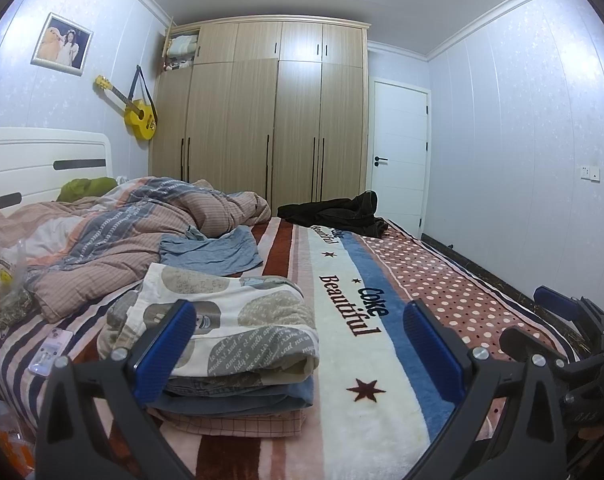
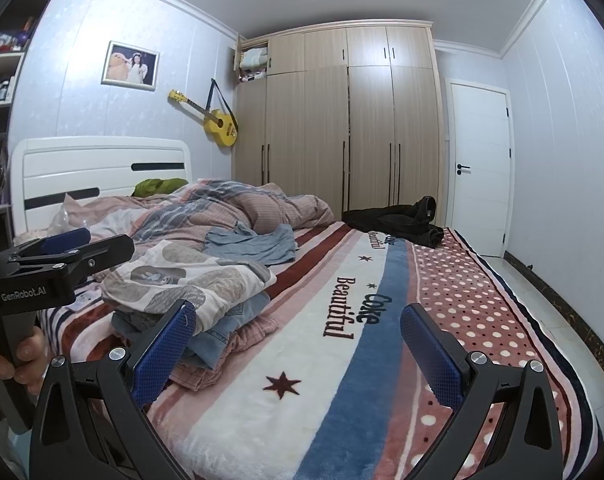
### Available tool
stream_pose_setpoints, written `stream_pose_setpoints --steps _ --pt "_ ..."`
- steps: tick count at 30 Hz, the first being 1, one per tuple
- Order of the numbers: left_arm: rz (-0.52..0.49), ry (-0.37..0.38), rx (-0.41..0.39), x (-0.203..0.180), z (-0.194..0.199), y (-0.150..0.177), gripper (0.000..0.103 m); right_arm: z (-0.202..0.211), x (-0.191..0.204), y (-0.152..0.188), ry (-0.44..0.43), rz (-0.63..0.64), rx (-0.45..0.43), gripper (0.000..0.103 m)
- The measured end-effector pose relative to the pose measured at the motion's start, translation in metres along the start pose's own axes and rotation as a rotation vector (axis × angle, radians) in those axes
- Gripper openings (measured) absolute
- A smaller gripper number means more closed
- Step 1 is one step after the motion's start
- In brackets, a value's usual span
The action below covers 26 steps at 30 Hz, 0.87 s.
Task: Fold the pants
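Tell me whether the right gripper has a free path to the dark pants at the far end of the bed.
Probably yes: the right gripper is open and empty, and only bare blanket lies before the dark pants, though far off.

Black claw [image 1: 307, 344] frames, blue ribbed pads [image 2: 164, 354], silver screws, "GenRobot.AI" marking.

- Before you on the bed [image 1: 441, 280], a stack of folded clothes [image 1: 230, 320] lies at the near left.
- Behind it lie a loose garment [image 1: 210, 250] and the heaped duvet [image 1: 142, 216].
- The unfolded pants [image 1: 333, 212] lie at the bed's far edge, before the wardrobe [image 1: 262, 120].
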<state>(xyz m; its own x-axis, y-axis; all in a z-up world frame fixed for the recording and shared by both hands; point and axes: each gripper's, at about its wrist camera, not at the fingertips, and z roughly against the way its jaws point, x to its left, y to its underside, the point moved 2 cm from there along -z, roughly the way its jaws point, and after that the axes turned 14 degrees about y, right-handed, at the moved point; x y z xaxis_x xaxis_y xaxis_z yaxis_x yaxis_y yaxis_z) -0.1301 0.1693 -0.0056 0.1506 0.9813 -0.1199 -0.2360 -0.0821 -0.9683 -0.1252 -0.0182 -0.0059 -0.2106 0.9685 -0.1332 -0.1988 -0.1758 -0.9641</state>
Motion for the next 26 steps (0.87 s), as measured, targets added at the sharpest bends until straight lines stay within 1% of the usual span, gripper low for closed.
stream_pose_setpoints --steps 26 --pt "-0.013 0.000 0.009 0.0029 -0.0006 0.0052 0.102 -0.0002 0.0008 0.0004 -0.001 -0.004 0.002 0.102"
